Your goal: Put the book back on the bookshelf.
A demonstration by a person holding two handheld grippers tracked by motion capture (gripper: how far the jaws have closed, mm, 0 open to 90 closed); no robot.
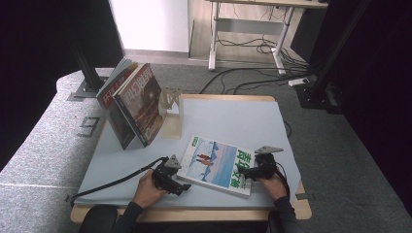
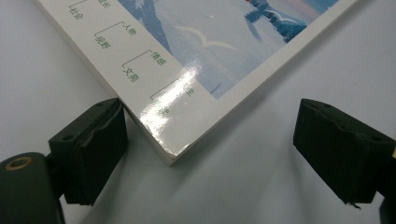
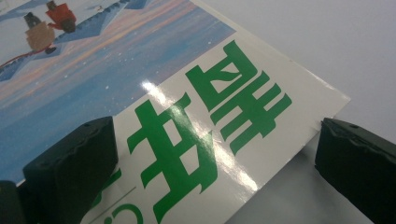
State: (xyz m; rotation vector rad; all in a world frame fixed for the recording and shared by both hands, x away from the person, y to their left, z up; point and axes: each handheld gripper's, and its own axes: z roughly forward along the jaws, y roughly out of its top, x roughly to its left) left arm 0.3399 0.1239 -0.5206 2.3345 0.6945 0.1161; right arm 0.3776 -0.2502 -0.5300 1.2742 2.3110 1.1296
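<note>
A magazine (image 1: pixel 216 165) with a snowy blue cover and large green characters lies flat on the grey table (image 1: pixel 233 116), near the front edge. My left gripper (image 1: pixel 182 187) is at its near left corner and stands open. In the left gripper view that corner (image 2: pixel 187 70) points in between the wide-apart jaws of the left gripper (image 2: pixel 217 154), with the left pad (image 2: pixel 91 149) right beside the edge. My right gripper (image 1: pixel 244 173) is at the magazine's right end, also open. In the right gripper view, the right gripper (image 3: pixel 212 172) straddles the cover (image 3: pixel 187 116): one pad is over the print and the other is beyond the edge.
Two or three books (image 1: pixel 136 104) stand leaning against a clear bookstand (image 1: pixel 171 104) at the back left of the table. A black cable (image 1: pixel 111 182) trails left from the left gripper. A desk frame and floor cables lie beyond the table.
</note>
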